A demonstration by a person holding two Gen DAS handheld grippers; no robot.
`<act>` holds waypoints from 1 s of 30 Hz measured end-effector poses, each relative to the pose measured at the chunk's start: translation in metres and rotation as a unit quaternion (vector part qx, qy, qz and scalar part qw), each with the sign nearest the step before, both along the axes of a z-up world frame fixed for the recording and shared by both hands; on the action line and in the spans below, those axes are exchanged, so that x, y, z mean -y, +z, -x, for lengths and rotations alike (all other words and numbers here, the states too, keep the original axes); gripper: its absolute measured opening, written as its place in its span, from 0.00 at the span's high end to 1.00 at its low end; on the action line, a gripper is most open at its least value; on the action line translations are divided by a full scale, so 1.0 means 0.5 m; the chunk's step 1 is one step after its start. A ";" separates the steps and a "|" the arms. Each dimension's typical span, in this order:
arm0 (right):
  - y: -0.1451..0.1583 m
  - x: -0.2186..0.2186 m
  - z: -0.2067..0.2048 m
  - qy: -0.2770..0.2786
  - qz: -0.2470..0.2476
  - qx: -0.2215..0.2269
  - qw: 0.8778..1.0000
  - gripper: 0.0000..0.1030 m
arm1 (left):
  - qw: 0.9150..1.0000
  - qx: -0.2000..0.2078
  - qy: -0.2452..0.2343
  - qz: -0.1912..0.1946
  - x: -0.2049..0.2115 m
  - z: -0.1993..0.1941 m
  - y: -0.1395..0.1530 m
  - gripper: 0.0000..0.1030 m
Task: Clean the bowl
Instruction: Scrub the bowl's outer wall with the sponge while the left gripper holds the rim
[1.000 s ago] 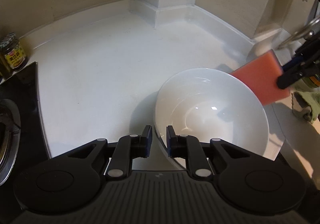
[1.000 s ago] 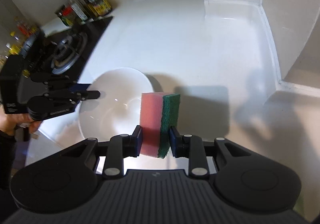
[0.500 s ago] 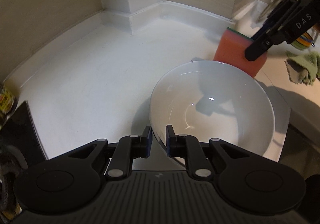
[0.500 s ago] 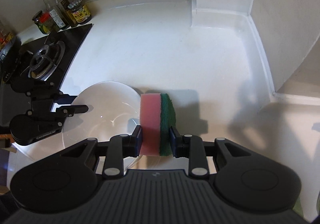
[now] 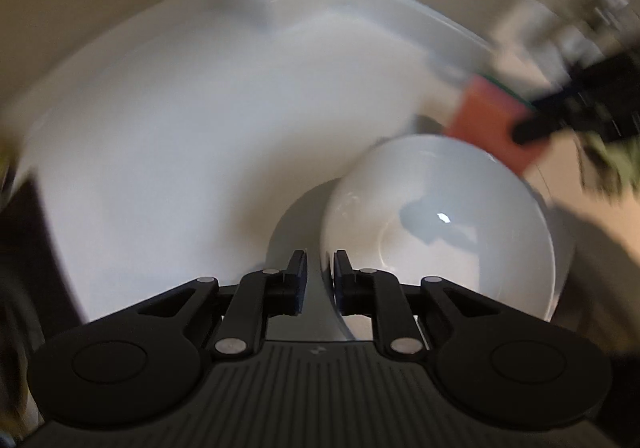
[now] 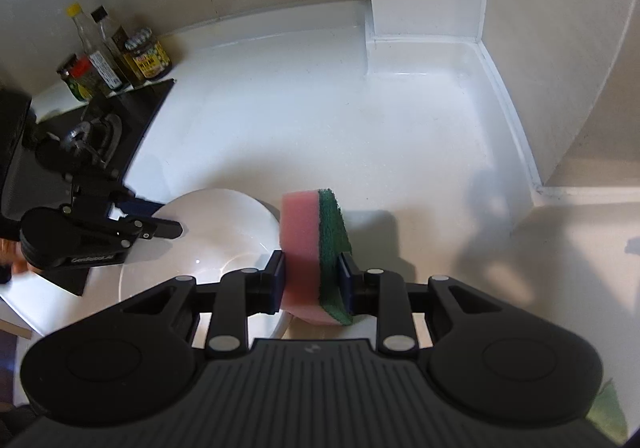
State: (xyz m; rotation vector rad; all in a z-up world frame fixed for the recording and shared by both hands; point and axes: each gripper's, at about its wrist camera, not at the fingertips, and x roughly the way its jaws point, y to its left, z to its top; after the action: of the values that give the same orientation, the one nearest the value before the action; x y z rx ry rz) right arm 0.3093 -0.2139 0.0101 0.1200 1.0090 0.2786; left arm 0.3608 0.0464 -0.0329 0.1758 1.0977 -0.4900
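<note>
Bowl (image 5: 440, 232), white, sits on our white bench (image 5: 180, 135) in the blurred left view, its near rim pinched by our left tongs (image 5: 320, 272). In the right view, our right tongs (image 6: 312, 280) clamp a pink-and-green sponge (image 6: 310, 256) just beside the bowl's rim.

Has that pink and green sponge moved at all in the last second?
Yes. In the right wrist view the sponge sat over the middle of the bowl a second ago; now it stands at the bowl's right rim, beside it, with the bowl itself nearer the counter's front edge.
</note>
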 end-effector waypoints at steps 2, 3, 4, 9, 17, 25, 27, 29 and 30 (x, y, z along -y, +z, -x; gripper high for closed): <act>-0.002 0.004 0.003 0.008 -0.007 0.008 1.000 0.77 | 0.998 -0.010 0.060 0.008 -0.007 0.027 -0.009 0.83; -0.002 0.004 0.004 0.014 -0.007 0.013 1.000 0.77 | 0.996 -0.016 0.091 0.012 -0.011 0.041 -0.014 0.83; -0.003 0.002 0.006 0.026 -0.002 0.023 0.999 0.77 | 0.994 -0.016 0.106 0.014 -0.011 0.050 -0.018 0.87; -0.001 0.001 0.007 0.076 0.010 0.044 0.996 0.77 | 0.997 0.009 0.068 -0.035 0.015 0.048 -0.015 0.94; -0.007 0.031 -0.006 0.055 -0.022 0.052 0.997 0.77 | 0.979 0.030 -0.176 -0.099 0.067 -0.027 -0.009 0.90; -0.012 0.030 0.015 0.009 -0.038 0.060 0.997 0.77 | 0.997 0.010 0.009 -0.076 0.040 0.018 0.007 0.85; -0.014 0.032 0.022 -0.003 -0.040 0.062 0.997 0.77 | 0.996 0.006 0.058 -0.064 0.029 0.038 0.000 0.85; -0.014 0.031 0.030 -0.013 -0.042 0.064 0.997 0.77 | 0.994 0.009 0.106 -0.040 0.019 0.065 -0.009 0.85; -0.015 0.030 0.033 -0.012 -0.042 0.065 0.997 0.77 | 0.993 0.010 0.113 -0.032 0.016 0.072 -0.013 0.85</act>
State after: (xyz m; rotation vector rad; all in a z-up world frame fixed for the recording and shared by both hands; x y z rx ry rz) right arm 0.2927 -0.2291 0.0026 0.1880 0.8663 0.3023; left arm 0.3246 0.0384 -0.0395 0.1102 1.0996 -0.2508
